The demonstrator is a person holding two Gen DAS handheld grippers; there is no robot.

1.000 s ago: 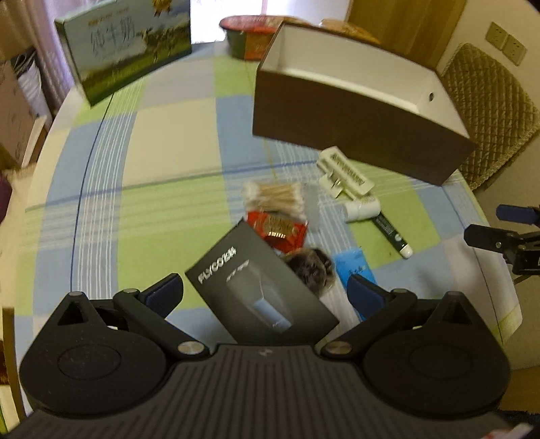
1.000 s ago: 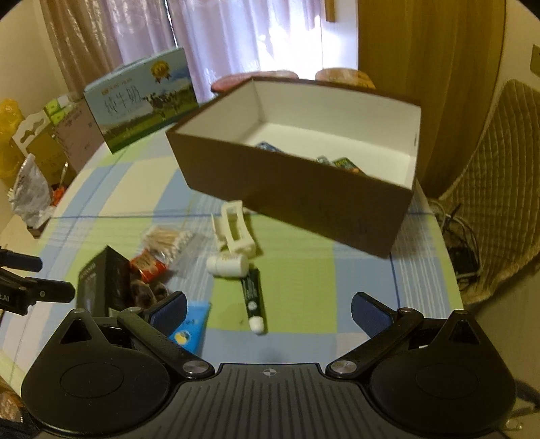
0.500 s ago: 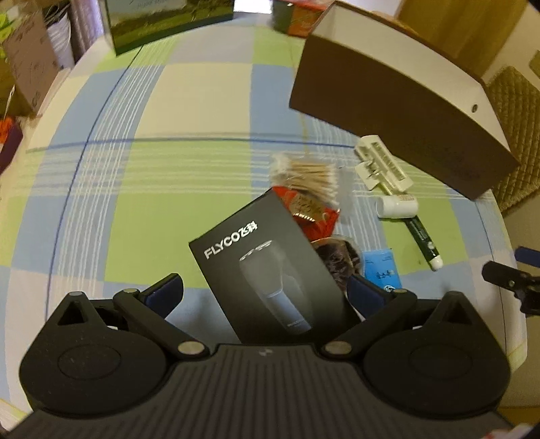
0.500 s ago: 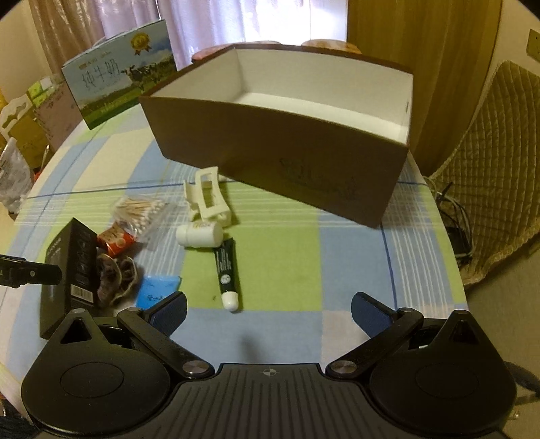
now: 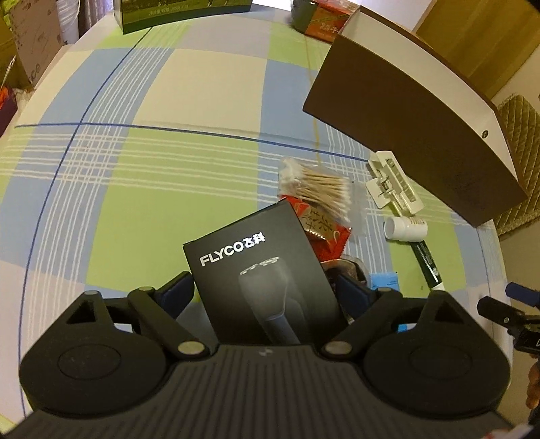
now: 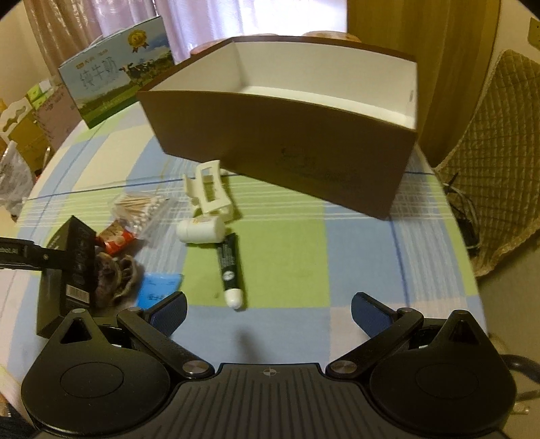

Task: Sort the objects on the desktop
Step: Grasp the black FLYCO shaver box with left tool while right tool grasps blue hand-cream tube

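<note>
Left tool (image 5: 265, 288): blue pads set against the two side edges of the black FLYCO box (image 5: 260, 266), clamped on it. Box printed face toward the lens, tilted, its far end raised off the counter (image 5: 189, 84). In the right wrist view the same box (image 6: 69, 266) stands on edge at the near left, one black finger of the left tool against its side.

Right tool (image 6: 268, 309): fingers spread wide apart, nothing between them, hovering over the near edge of the checked cloth.

Just behind the black box, a small heap: red sachet (image 5: 320, 223), dark dried lump (image 6: 116, 275), blue packet (image 6: 157, 290) lying flat beside it. Farther out, a clear bag of cotton swabs (image 5: 319, 189).

Right of the heap: white plastic clip piece (image 6: 211, 194), then a small white bottle (image 6: 200, 229) on its side, touching the end of a dark green tube (image 6: 229, 266) whose white cap points to the near edge.

Far right: large brown carton (image 6: 280, 148), open top, white inside; contents not visible from either view. The clip piece lies just beside its near wall.

Far left of the counter: green and blue milk carton box (image 6: 116, 81), standing. Behind the brown carton, a red container (image 5: 324, 20), only partly in view.
</note>
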